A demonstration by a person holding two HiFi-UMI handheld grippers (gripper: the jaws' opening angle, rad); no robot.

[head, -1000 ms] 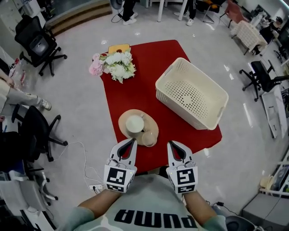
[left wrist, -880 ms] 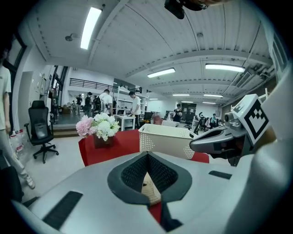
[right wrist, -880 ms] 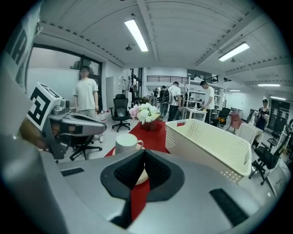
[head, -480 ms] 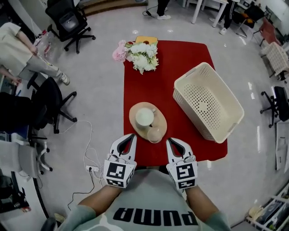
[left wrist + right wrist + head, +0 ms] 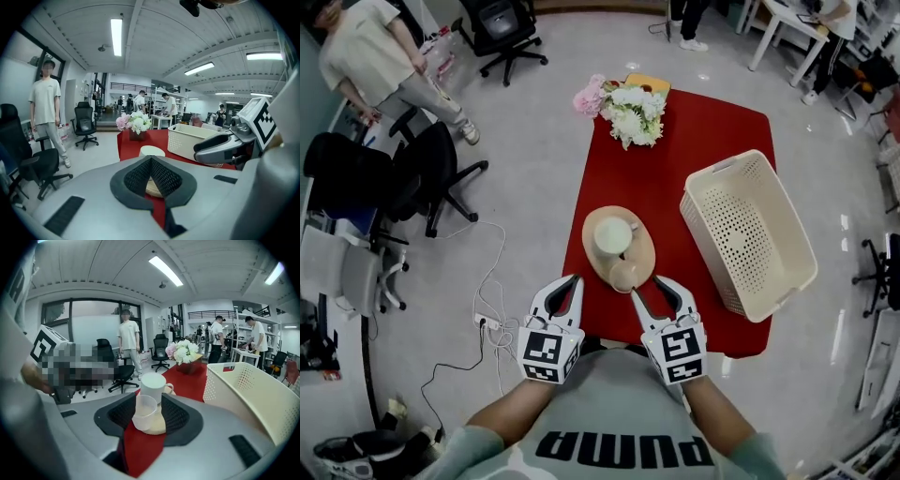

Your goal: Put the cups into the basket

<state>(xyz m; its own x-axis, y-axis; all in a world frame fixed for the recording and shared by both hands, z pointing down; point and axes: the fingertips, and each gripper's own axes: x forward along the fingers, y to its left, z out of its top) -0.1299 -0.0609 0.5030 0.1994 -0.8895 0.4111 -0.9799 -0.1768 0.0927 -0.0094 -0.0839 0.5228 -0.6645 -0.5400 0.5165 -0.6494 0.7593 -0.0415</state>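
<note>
Head view, with both gripper views. The red-covered surface (image 5: 694,150) was the largest thing in front of me, standing on a pale floor.

- **Basket:** The cream perforated basket (image 5: 750,230) sat along the right side of the surface, open side up. It was well apart from the cups.
- **Flowers:** A bunch of white and pink flowers (image 5: 630,105) stood at the far end of the surface.
- **Mat:** A round tan mat (image 5: 642,246) lay near the close edge, between the flowers and my hands.
- **Left hand-held gripper:** My left hand-held gripper (image 5: 575,280) hovered at the near edge, left of the mat. It was clenched, tips together, with nothing in it.
- **Right hand-held gripper:** My right hand-held gripper (image 5: 656,287) hovered just right of the mat's near rim. Its jaws had just been opening and stood released. In the right gripper view the gap between its pads lined up with the clear cup, and neither pad touched it.
- **Mug:** The white mug (image 5: 614,236) stood upright on the middle of the mat.
- **Clear cup:** The clear cup (image 5: 624,275) was the smallest item. It stood upright on the mat's near rim, just beside the mug and nearest the right jaws.

Both cups were on the mat, outside the basket.
</note>
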